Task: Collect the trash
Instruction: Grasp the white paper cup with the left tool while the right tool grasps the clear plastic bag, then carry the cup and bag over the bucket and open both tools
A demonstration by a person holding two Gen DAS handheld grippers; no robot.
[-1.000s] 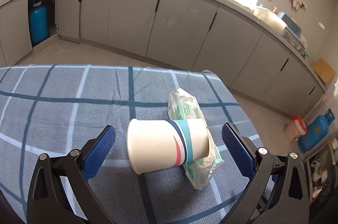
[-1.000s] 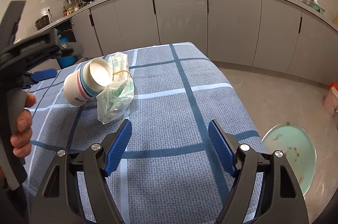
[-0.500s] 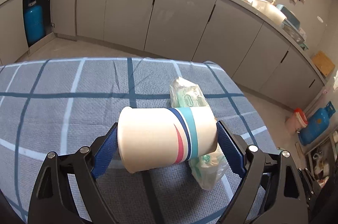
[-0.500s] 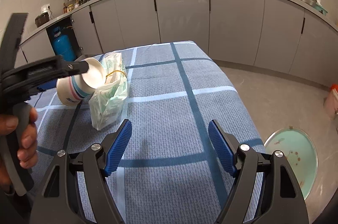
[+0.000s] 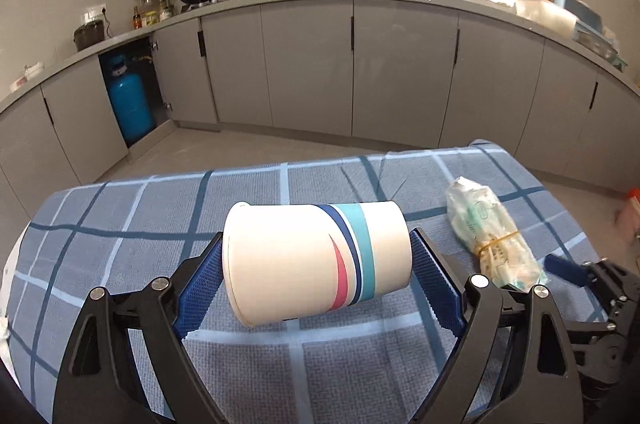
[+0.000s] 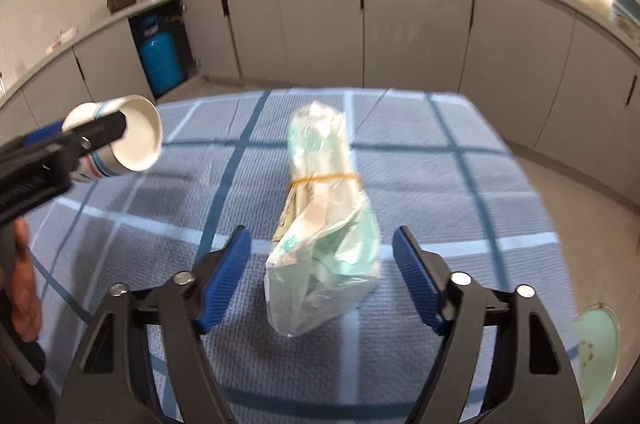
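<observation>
My left gripper [image 5: 316, 276] is shut on a white paper cup [image 5: 316, 260] with blue, teal and red stripes, held on its side above the checked tablecloth [image 5: 120, 224]. The cup also shows at the left in the right wrist view [image 6: 132, 140], lifted off the cloth. A clear plastic bag of greenish wrappers [image 6: 324, 208], bound with a yellow rubber band, lies on the cloth. My right gripper [image 6: 322, 276] is open, its blue pads on either side of the bag's near end. The bag also shows in the left wrist view [image 5: 492, 240].
Grey kitchen cabinets [image 5: 400, 72] run along the back, with a blue gas cylinder [image 5: 130, 104] in an open bay. The table's right edge drops to the floor, where a pale green round lid [image 6: 598, 348] lies.
My left gripper closed on the cup and lifted it to the left, off the cloth. My right gripper moved left and forward so the bag now sits between its open fingers.
</observation>
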